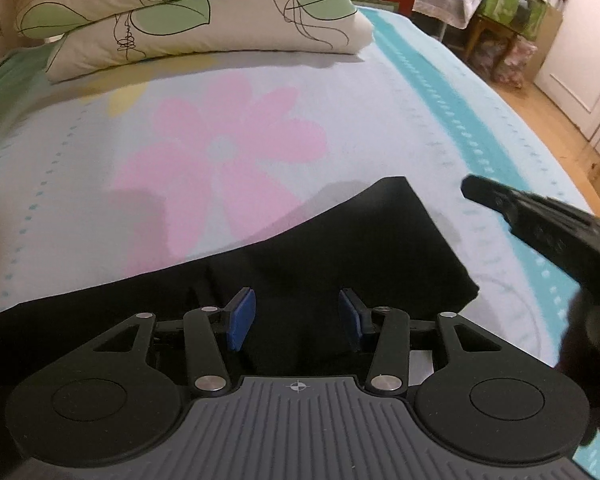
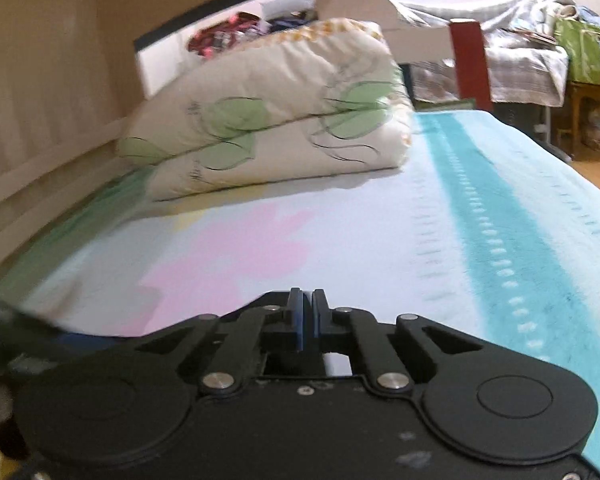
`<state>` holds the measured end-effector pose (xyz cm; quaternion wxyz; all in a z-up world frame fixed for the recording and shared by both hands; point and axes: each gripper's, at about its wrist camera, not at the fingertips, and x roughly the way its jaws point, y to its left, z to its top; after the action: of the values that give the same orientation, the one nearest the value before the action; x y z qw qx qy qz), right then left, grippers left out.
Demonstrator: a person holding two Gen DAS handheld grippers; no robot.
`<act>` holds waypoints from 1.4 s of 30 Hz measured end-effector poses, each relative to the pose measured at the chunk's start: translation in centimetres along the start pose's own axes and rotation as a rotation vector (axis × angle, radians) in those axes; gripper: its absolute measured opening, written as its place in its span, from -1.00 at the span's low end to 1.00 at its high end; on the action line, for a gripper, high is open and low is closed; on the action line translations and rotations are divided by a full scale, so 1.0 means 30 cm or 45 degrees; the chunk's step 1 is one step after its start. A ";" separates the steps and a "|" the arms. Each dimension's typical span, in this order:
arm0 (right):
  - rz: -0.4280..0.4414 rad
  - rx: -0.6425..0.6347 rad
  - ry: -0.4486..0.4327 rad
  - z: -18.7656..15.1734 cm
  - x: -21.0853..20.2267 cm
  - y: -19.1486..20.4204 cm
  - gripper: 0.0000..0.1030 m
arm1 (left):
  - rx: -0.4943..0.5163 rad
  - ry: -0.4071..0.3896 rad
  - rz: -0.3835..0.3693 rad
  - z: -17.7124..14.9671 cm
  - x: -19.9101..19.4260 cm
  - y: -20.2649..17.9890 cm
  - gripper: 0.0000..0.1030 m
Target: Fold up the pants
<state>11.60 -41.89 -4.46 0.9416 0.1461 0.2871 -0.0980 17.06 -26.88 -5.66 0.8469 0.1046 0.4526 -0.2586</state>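
The black pants (image 1: 340, 248) are lying folded on the bed (image 1: 380, 120), under the half-open, empty left gripper (image 1: 296, 316). The right gripper (image 2: 307, 312) is pinched closed, empty. Another fold is probably being prepared; a fresh edge must be grasped.

pants (image 1: 260, 272): near end cut off by frame edge | right hand-held gripper (image 1: 470, 190): blurred, jaws unreadable

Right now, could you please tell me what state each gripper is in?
Left gripper: open, nothing between its pads, above the black pants.
Right gripper: closed, holding nothing, over the bedspread.
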 end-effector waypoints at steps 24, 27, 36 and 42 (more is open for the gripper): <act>0.102 -0.222 0.093 -0.073 0.064 0.085 -0.84 | 0.022 0.039 0.050 -0.074 0.123 0.042 -0.15; 0.128 -0.208 0.088 -0.031 0.101 0.088 -0.84 | 0.004 0.028 0.059 -0.076 0.126 0.037 -0.15; 0.003 -0.053 0.197 -0.011 0.241 -0.002 -0.68 | 0.029 -0.009 0.021 -0.108 0.109 0.053 -0.15; 0.087 -0.134 0.127 -0.055 0.055 0.041 -0.68 | 0.042 -0.023 0.020 -0.118 0.102 0.052 -0.15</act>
<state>12.43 -40.34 -6.43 0.9354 0.1108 0.3331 -0.0431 16.77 -25.14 -10.26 0.8512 0.1197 0.4397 -0.2603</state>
